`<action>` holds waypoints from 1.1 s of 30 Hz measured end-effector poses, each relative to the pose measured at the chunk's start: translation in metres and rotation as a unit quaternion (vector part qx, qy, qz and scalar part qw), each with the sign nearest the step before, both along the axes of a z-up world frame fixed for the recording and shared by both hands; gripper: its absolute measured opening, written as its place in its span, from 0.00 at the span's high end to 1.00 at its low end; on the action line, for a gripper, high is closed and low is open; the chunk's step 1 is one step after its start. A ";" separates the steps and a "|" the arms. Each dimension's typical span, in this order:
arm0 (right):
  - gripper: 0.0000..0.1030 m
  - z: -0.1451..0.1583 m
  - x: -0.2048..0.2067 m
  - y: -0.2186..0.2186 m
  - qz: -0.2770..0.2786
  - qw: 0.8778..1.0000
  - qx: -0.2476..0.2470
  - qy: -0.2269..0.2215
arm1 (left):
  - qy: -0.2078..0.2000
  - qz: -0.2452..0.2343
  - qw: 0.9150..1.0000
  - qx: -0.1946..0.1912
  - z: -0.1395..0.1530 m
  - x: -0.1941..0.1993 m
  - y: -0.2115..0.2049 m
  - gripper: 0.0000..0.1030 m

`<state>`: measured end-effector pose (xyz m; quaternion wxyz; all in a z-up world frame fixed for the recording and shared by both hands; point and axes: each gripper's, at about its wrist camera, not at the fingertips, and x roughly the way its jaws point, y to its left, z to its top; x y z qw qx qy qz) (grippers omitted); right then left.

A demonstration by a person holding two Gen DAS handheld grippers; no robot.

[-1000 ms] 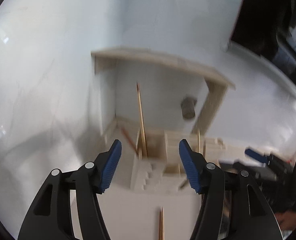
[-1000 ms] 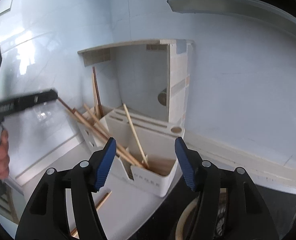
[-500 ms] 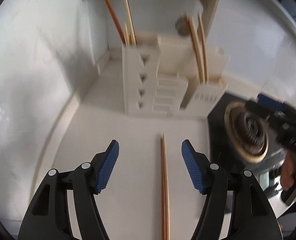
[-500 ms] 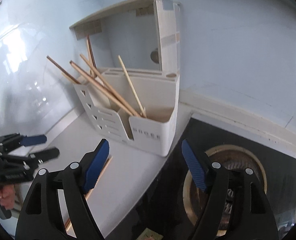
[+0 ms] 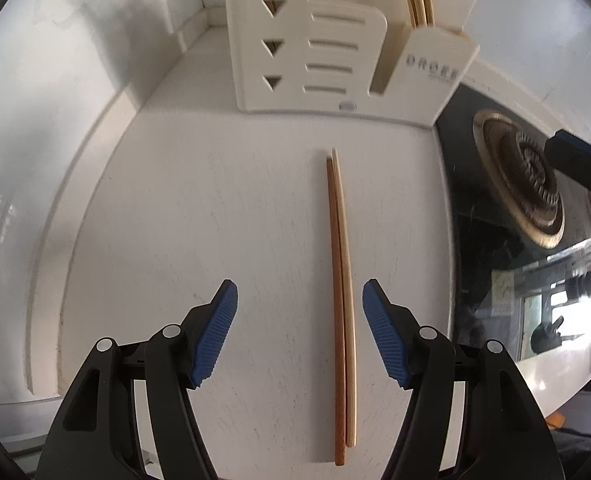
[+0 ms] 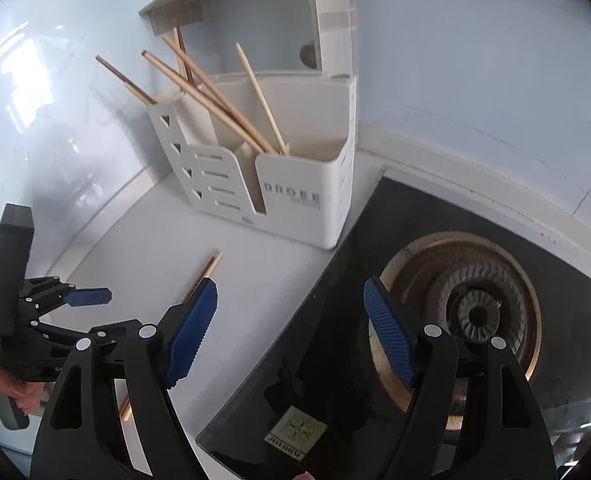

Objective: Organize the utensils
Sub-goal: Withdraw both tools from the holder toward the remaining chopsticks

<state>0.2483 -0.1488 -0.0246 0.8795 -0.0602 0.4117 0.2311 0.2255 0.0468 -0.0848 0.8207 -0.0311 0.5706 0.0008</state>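
Near the holder (image 5: 347,40), two chopsticks (image 5: 341,300) lie side by side on the counter (image 5: 215,220). They look thin, light, stiff and smooth, so they may roll; pinch both near the middle. Left tongs (image 5: 300,330) hang open around them, not touching. Right tongs (image 6: 291,332) just widened, empty, over the stove (image 6: 475,312).

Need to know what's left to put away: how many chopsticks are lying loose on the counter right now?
2. A darker chopstick and a paler chopstick lie side by side on the counter, in front of the holder. More could lie outside both views.
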 end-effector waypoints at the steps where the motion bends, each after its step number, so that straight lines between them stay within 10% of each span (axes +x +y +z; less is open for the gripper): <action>1: 0.27 -0.001 0.000 0.000 -0.001 1.000 -0.001 0.002 | 0.005 -0.002 1.000 0.002 -0.003 -0.001 -0.001 0.37; 33: 0.27 -0.023 -0.010 -0.004 -0.004 0.999 -0.017 0.045 | 0.049 -0.018 0.998 0.023 -0.035 -0.005 0.011 0.33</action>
